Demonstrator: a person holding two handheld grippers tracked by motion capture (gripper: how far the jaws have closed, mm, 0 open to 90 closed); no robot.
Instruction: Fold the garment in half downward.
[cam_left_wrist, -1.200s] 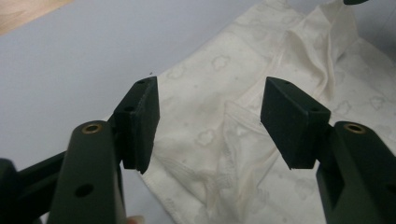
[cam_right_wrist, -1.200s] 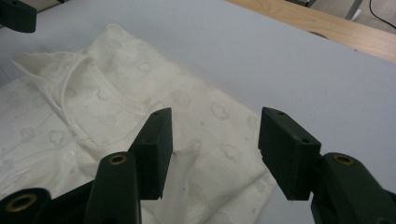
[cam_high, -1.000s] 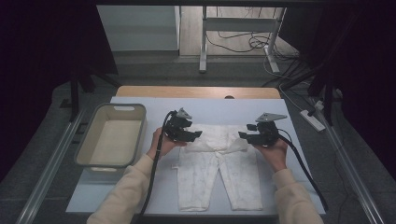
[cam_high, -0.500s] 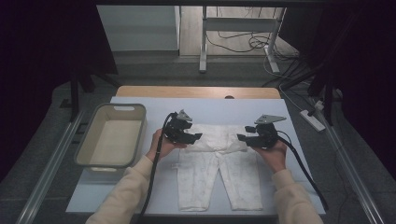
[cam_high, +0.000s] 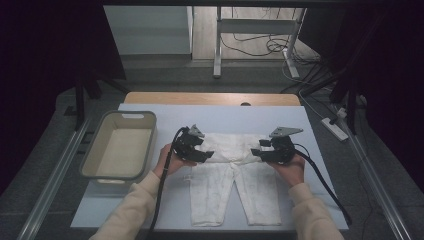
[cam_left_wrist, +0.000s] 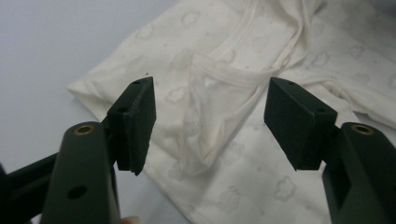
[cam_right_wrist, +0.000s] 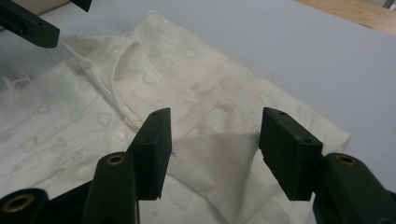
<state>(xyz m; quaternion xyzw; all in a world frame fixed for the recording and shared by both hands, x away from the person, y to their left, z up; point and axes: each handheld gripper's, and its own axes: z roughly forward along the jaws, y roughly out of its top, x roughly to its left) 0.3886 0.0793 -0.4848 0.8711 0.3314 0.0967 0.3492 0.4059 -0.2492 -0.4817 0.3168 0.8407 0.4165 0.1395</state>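
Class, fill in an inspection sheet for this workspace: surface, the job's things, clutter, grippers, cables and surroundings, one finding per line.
Surface: pale blue sheet covers the table, with a wooden edge bare at the far side.
Job's things: cream baby garment with a faint cloud print lies flat, legs toward the person.
Clutter: empty beige tub at the left of the sheet.
Grippers: left gripper and right gripper are both open, poised over the garment's upper folds, pads not pressing cloth.
Cables: a black cable trails from each gripper; loose wires and a power strip lie on the floor.
Surroundings: dark room, metal table legs beyond the table.
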